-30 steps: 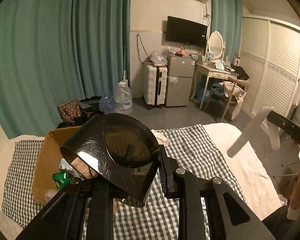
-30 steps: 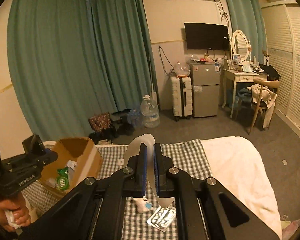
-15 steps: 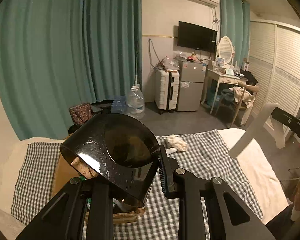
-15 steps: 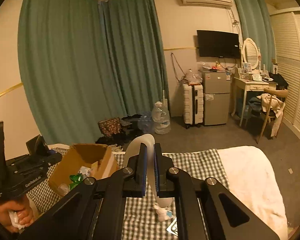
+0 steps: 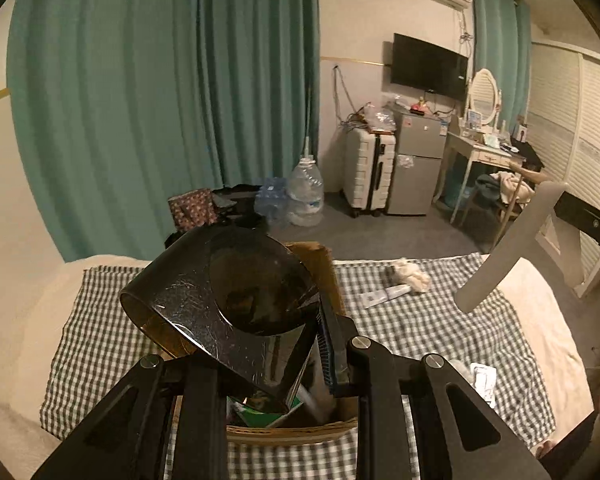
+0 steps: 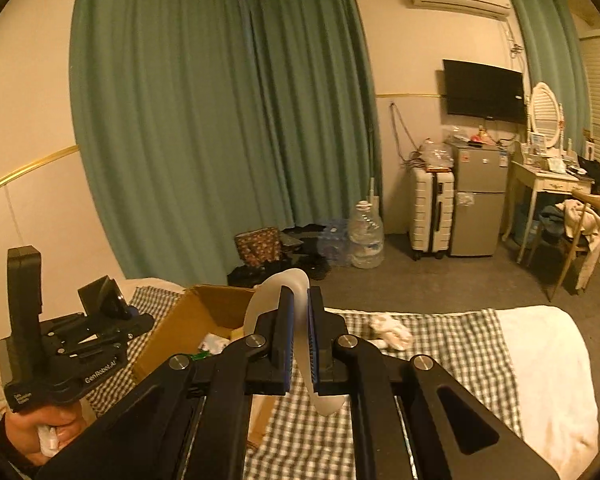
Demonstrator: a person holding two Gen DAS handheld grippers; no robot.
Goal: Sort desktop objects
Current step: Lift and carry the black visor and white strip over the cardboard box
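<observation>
Cardboard box (image 5: 324,276), brown and open-topped, sits on the grey-and-white checked cloth (image 5: 420,336) toward its left edge, already holding green and white packets. Left gripper (image 5: 276,344) hangs directly above the box, jaws clamped on the wall of a dark translucent scratched plastic cup (image 5: 220,292); the cup lies tilted, mouth facing the camera. Likely a drop into the box comes next, since the box is straight below. Right gripper (image 6: 298,336) has its jaws closed tight on a flat white curved plastic piece (image 6: 300,344), long axis running up-down through the pads. From that gripper the box lies ahead and left, so the left hand (image 6: 40,428) is nearer to it. Crumpled white tissue (image 5: 410,276) and a white flat packet (image 5: 384,294) lie near the cloth's far edge, right of the box.
</observation>
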